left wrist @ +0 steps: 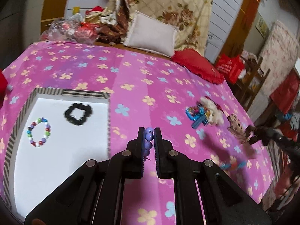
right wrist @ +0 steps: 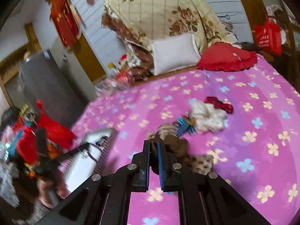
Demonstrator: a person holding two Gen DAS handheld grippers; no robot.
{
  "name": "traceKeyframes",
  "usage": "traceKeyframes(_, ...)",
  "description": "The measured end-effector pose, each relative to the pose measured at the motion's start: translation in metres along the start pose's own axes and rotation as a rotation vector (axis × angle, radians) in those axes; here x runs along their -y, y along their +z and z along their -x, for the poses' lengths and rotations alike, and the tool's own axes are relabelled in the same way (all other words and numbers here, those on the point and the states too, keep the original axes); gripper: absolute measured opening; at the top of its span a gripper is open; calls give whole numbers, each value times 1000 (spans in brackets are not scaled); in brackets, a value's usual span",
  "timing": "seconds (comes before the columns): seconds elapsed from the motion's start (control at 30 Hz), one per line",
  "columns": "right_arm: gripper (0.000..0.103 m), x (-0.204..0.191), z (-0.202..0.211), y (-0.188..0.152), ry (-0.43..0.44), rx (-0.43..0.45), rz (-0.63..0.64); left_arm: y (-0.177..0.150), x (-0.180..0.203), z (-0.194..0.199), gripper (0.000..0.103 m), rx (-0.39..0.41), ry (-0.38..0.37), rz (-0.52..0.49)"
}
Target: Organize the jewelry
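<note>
My left gripper (left wrist: 149,131) is shut on a purple bead bracelet (left wrist: 148,140), held above the pink bedspread just right of the white striped-rim box (left wrist: 106,95). Inside the box lie a multicoloured bead bracelet (left wrist: 39,132) and a black scrunchie (left wrist: 77,113). My right gripper (right wrist: 153,143) is shut on a brown leopard-print scrunchie (right wrist: 180,146); it shows in the left wrist view (left wrist: 237,129) at the right. On the bed lie a white scrunchie (right wrist: 208,119), a blue hair clip (right wrist: 184,125) and a red bow (right wrist: 219,103).
The flowered pink bedspread (left wrist: 140,78) covers the bed. A white pillow (left wrist: 151,35), a red cushion (left wrist: 196,63) and a folded floral quilt (right wrist: 159,11) lie at the head. Red bags (left wrist: 230,67) and furniture stand beyond the right edge.
</note>
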State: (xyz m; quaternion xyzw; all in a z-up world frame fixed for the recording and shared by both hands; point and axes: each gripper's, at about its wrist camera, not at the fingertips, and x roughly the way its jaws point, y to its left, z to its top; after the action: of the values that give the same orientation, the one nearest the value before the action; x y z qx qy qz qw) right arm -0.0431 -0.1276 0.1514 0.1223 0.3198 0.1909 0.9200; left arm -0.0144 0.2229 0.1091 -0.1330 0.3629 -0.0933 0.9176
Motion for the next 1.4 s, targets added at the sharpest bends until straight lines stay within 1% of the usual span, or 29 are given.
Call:
traceKeyframes(0.03, 7, -6, -1, 2, -8, -1, 20, 1, -4, 2, 8, 6, 6, 8)
traceKeyframes(0.17, 7, -31, -15, 4, 14, -52, 42, 4, -27, 10, 8, 18, 22, 47)
traceKeyframes(0.23, 7, -48, -20, 3, 2, -58, 79, 5, -40, 14, 8, 24, 31, 67)
traceKeyframes(0.33, 7, -80, -35, 1, 13, -88, 143, 5, -62, 23, 8, 33, 50, 106)
traceKeyframes(0.43, 7, -116, -54, -2, 35, -119, 205, 4, -88, 29, 8, 40, 89, 142)
traceKeyframes(0.63, 7, -199, -107, -4, 126, -196, 306, 1, -137, 24, 8, 8, 127, 239)
traceKeyframes(0.8, 7, -262, -163, -17, 223, -287, 329, -5, -169, 9, 8, -73, 222, 321)
traceKeyframes(0.87, 7, -280, -183, -24, 227, -315, 342, -7, -177, 5, 8, -102, 246, 342)
traceKeyframes(0.93, 7, -289, -201, -31, 196, -326, 362, -11, -180, 2, 8, -127, 225, 353)
traceKeyframes(1.0, 7, -291, -220, -38, 139, -330, 391, -13, -178, -1, 8, -153, 189, 346)
traceKeyframes(1.1, 7, -280, -243, -44, 37, -331, 414, -15, -170, -8, 8, -204, 164, 315)
traceKeyframes(1.2, 7, -265, -253, -43, 14, -356, 390, -16, -167, -11, 8, -237, 166, 307)
traceKeyframes(1.3, 10, -255, -256, -38, 3, -365, 351, -15, -171, -5, 8, -214, 182, 325)
traceKeyframes(1.33, 14, -253, -255, -36, 1, -359, 342, -14, -173, -2, 11, -201, 190, 333)
traceKeyframes(1.37, 24, -251, -254, -35, -1, -350, 337, -13, -174, 0, 16, -189, 194, 342)
traceKeyframes(1.4, 30, -252, -251, -34, -2, -338, 336, -13, -176, 2, 19, -179, 193, 351)
